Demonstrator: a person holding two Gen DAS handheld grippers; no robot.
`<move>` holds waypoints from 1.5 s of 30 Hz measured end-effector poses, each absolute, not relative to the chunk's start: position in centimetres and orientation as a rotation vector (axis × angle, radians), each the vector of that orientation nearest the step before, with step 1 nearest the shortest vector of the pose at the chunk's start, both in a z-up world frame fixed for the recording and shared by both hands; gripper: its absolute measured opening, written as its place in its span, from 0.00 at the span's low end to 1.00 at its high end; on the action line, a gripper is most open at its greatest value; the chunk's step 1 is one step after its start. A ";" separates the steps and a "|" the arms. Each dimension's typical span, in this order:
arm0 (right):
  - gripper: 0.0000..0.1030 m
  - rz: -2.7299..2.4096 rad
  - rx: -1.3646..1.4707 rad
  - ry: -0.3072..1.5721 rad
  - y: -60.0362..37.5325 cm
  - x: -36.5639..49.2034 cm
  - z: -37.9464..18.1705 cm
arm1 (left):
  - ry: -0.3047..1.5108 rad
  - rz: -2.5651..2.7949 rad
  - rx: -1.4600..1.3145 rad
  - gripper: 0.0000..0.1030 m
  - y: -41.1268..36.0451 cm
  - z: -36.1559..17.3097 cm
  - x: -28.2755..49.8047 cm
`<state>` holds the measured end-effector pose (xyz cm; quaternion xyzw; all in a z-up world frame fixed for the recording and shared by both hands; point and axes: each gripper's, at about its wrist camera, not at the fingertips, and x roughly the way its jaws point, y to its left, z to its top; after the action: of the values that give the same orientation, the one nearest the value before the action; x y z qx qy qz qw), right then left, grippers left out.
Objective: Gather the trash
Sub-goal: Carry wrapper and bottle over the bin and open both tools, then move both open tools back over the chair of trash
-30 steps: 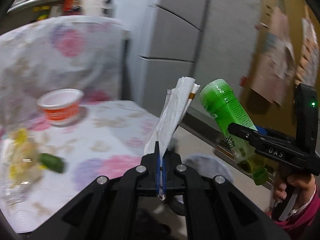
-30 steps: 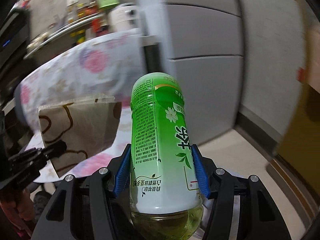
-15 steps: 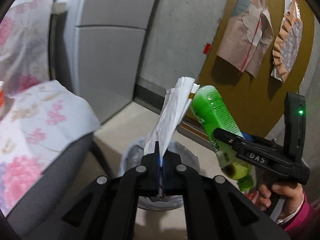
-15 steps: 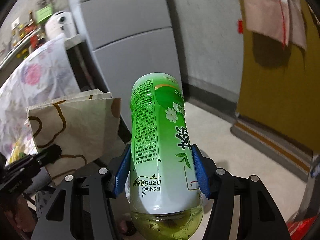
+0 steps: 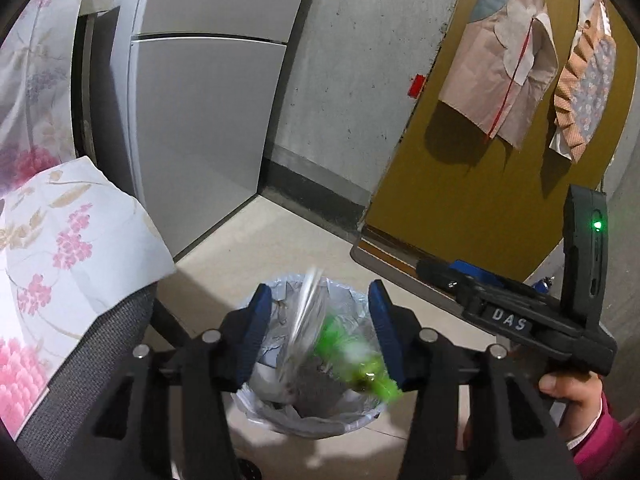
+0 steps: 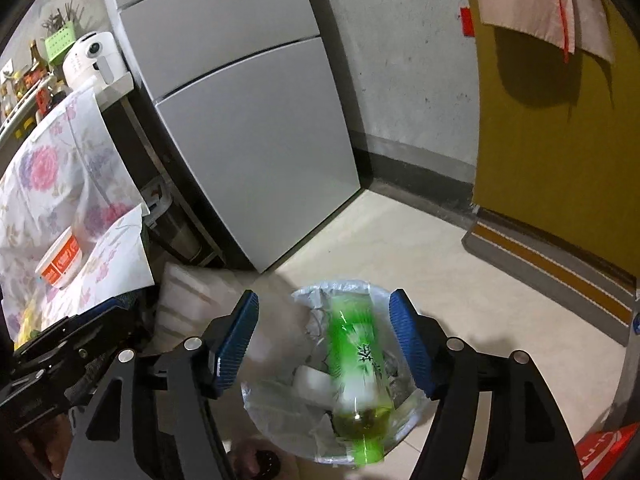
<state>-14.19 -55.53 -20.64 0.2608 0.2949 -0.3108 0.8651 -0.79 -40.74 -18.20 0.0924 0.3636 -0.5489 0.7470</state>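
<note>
Both the left tongs [image 5: 318, 332] and right tongs [image 6: 324, 340] gape released above the lined bin [image 6: 276, 404], where the blurred green bottle [image 6: 356, 364] and paper [image 5: 302, 332] drop in.

"DAS" reads on the right gripper [image 5: 436, 272]; other print is illegible.

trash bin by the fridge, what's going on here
A person holding a gripper in each hand is dumping rubbish. Both the left gripper and the right gripper are open above the lined trash bin. A green bottle and a blurred paper wrapper are dropping into it. An orange cup sits on the flowered table.
</note>
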 end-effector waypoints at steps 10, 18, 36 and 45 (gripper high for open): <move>0.67 -0.609 0.466 0.519 -51.9 -13.6 -14.9 | 0.735 -1.045 0.163 0.53 -34.5 -15.6 1.7; 0.67 -0.438 0.355 0.463 -45.7 -9.3 -10.3 | 0.700 -0.869 0.129 0.54 -27.1 -13.2 3.6; 0.67 0.045 0.139 0.600 -28.4 5.6 -10.1 | 0.680 -0.360 0.022 0.66 -5.4 -12.1 9.3; 0.67 0.125 0.097 0.651 -24.6 10.8 -11.7 | 0.711 -0.205 -0.051 0.62 1.7 -13.0 14.7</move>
<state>10.81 -24.56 -11.68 0.0475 0.3193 0.0612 0.9445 14.66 1.71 -12.95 -0.0248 0.3473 -0.1000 0.9321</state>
